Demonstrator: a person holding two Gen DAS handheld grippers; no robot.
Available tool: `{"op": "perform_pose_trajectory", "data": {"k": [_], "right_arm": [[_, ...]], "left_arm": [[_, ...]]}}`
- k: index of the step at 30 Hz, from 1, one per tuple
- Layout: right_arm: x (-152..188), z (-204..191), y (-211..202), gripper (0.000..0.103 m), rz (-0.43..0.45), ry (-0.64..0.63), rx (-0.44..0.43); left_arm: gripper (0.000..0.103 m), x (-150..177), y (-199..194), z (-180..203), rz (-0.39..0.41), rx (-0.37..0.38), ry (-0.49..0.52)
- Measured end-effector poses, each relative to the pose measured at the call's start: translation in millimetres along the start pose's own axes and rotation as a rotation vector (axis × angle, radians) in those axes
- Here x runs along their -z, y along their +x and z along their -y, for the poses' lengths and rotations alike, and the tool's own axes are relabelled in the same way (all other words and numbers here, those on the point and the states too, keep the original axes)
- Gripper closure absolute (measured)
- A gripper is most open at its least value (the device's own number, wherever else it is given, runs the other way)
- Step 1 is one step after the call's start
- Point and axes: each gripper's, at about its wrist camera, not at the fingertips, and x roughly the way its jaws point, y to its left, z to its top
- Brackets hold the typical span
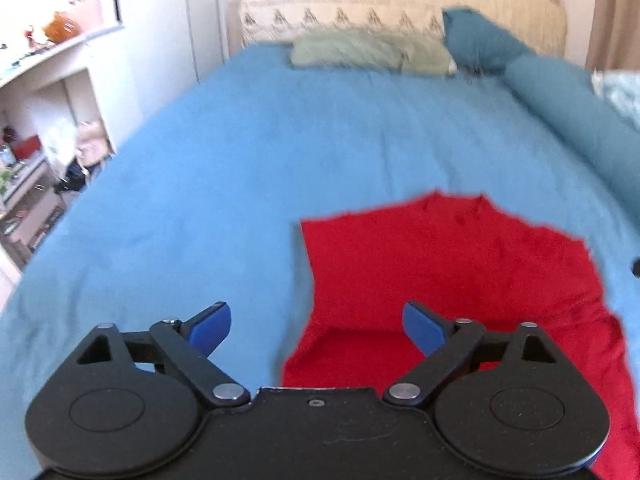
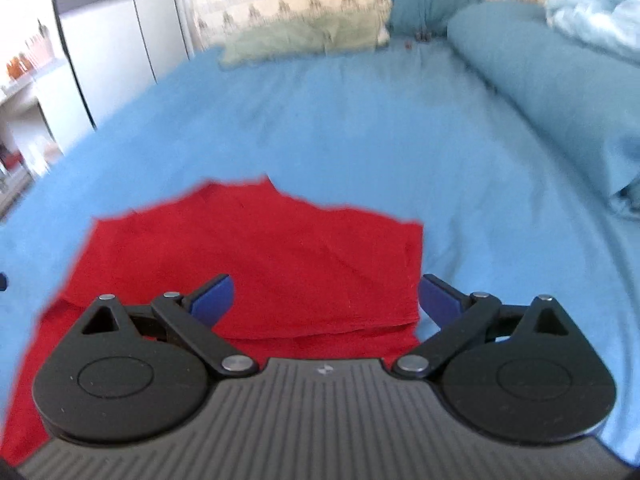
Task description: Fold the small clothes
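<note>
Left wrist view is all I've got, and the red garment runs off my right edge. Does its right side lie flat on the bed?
Observer: Yes. In the right wrist view the red garment ends in a straight right edge, flat on the blue bedsheet.
Operator: Is the right gripper holding it?
Observer: No. The right gripper is open above the cloth, nothing between its fingers.
Operator: Anything past that edge?
Observer: A pale blue crumpled blanket lies beyond a teal rolled cover, far right.
</note>
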Motion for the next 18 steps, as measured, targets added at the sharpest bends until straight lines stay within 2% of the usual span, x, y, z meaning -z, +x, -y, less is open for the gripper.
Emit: {"op": "perform_pose_trajectory", "data": {"k": [4,9,14,18], "right_arm": [[1,-1,-74,0.0,0.03,0.016,0.003],[38,1,-136,0.0,0.031,0.029,0.027],[104,3,-162,0.0,0.048,0.027,0.034],[159,7,-165,0.0,0.018,0.044,0.026]], "left_arm": [[0.0,3,-50,-9,0.052,0.02,-0.001],[0.0,41,-80,-13,0.04,0.052,0.033],[0.0,106,-95,-14,0.044,0.044,0.036],[0.0,158,-100,-14,0.055,0.021,-0.005]]}}
